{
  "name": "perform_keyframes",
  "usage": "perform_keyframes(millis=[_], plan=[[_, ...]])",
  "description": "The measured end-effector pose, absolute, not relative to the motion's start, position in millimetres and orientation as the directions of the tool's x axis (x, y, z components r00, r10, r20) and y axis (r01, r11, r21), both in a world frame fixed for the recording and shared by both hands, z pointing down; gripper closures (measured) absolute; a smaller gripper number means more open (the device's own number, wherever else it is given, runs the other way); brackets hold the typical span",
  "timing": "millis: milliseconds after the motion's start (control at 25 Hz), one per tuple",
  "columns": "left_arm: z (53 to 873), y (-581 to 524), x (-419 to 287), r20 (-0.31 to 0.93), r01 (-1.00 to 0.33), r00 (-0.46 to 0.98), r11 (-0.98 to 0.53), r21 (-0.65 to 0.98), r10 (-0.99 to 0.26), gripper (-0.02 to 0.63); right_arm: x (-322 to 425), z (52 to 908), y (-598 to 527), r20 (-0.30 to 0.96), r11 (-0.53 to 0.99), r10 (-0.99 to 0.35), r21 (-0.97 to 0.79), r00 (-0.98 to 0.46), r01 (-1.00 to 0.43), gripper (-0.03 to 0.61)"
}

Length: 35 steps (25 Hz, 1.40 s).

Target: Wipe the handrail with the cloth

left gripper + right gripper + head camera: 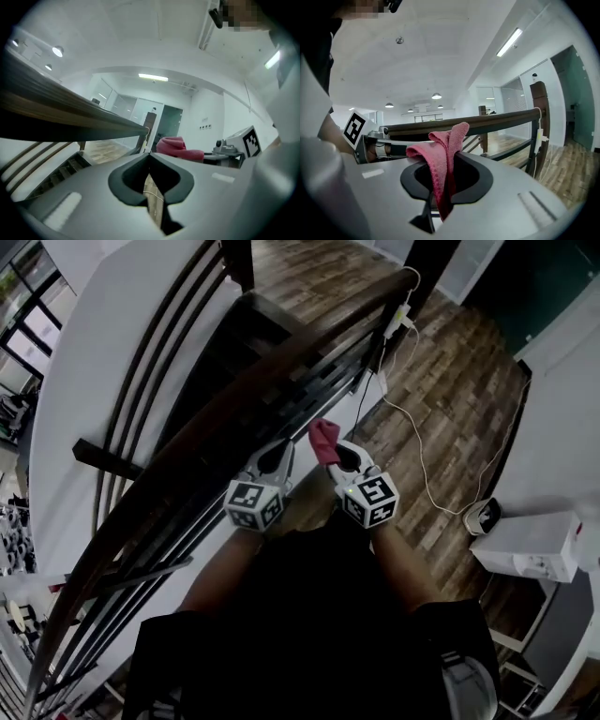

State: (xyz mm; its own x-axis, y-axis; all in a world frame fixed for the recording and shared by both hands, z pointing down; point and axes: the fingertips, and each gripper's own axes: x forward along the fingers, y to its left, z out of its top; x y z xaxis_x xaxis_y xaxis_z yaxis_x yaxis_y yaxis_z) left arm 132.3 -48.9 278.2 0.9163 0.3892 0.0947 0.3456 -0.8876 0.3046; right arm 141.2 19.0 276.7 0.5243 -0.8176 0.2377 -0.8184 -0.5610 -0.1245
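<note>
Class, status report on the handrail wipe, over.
Left claw shut, empty. Right claw shut on pink cloth. Cloth held short of handrail. Nothing between them.

A plank floor [450,381] lies below, with dark stairs [248,329] dropping to it. A white cable [424,465] trails across the planks from a plug [401,317] to a small white device [485,516], perhaps a charger, near a white box [530,545]. A strip light [509,42] glows overhead.
</note>
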Motion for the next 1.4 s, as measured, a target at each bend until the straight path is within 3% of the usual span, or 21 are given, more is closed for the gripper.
perform_keyframes(millis=[320,720,1400], plan=[[291.5,9.6,224.2,0.105,0.419,0.88,-0.861,0.288,0.463,0.614,237.6,288.2,89.6,0.215,-0.676,-0.734,-0.133,0.645,-0.725,0.528],[308.4,88.1,376.9,0.118,0.282,0.937,-0.911,0.301,0.329,0.614,407.2,298.0,176.4,0.212,-0.608,-0.791,-0.171,0.573,-0.776,0.528],[411.0,94.8,468.0,0.383,0.192,0.877,-0.942,0.275,0.291,0.614,529.7,428.6,136.2,0.351,-0.603,-0.79,-0.299,0.503,-0.74,0.528]])
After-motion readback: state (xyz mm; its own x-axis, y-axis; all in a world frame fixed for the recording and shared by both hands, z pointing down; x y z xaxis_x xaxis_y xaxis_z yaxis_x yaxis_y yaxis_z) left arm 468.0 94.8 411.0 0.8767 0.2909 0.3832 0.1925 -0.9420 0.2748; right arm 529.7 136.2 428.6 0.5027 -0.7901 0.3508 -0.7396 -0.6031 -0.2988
